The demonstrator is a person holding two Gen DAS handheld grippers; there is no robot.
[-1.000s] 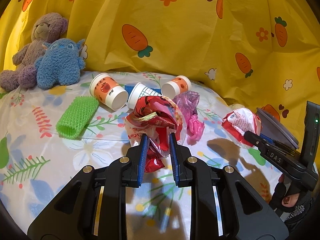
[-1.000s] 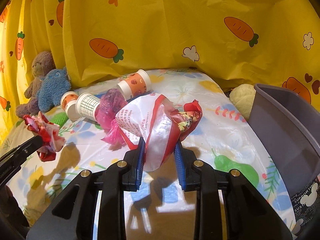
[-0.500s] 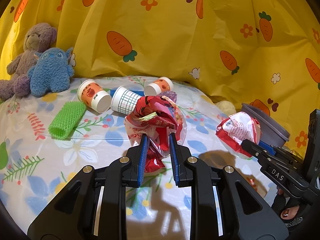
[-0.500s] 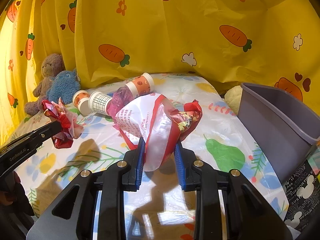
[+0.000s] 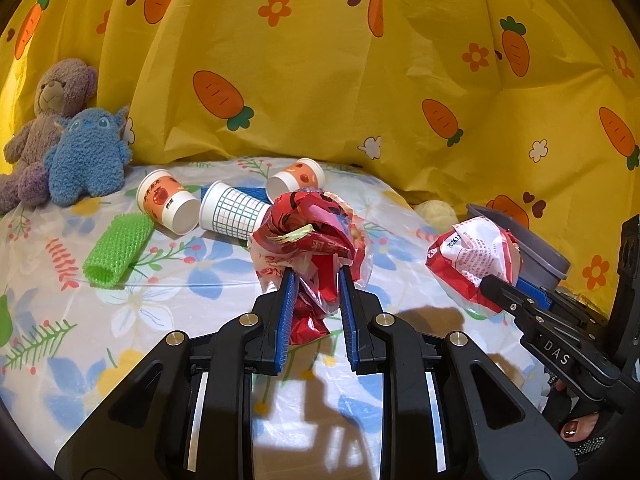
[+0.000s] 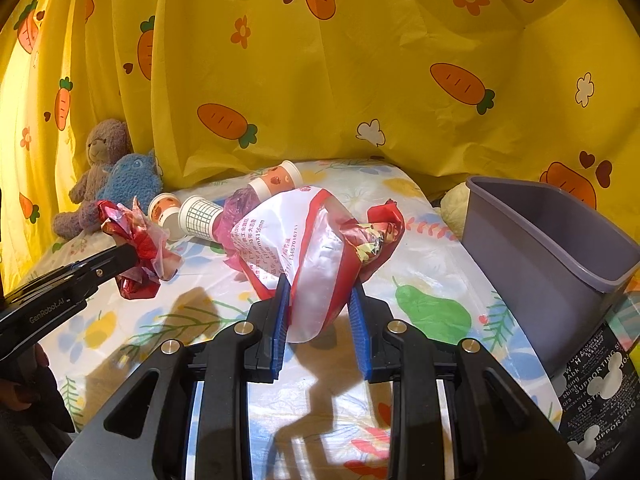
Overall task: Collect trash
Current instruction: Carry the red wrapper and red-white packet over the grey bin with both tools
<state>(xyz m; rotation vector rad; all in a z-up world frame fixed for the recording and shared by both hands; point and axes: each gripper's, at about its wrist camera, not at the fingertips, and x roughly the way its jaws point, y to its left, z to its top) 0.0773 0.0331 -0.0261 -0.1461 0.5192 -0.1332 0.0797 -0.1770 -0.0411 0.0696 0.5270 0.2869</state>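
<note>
My left gripper (image 5: 315, 276) is shut on a crumpled red wrapper (image 5: 308, 236), held above the floral tablecloth (image 5: 160, 320). My right gripper (image 6: 318, 284) is shut on a red and white plastic bag (image 6: 304, 248), also off the table. The same bag (image 5: 474, 256) shows at the right in the left wrist view, and the red wrapper (image 6: 136, 248) at the left in the right wrist view. A grey bin (image 6: 552, 240) stands at the table's right end, just right of the held bag. Three paper cups (image 5: 230, 210) and a pink plastic bag (image 6: 240, 216) lie further back.
A green foam net sleeve (image 5: 116, 250) lies at the left. A purple teddy bear (image 5: 44, 120) and a blue plush toy (image 5: 88, 156) sit at the back left against the yellow carrot curtain (image 5: 360, 80). A pale yellow plush (image 6: 456, 208) rests behind the bin.
Both grippers have carried their trash to the right across the table; the grey bin now looms larger and closer in both views. Neither grip has changed.
</note>
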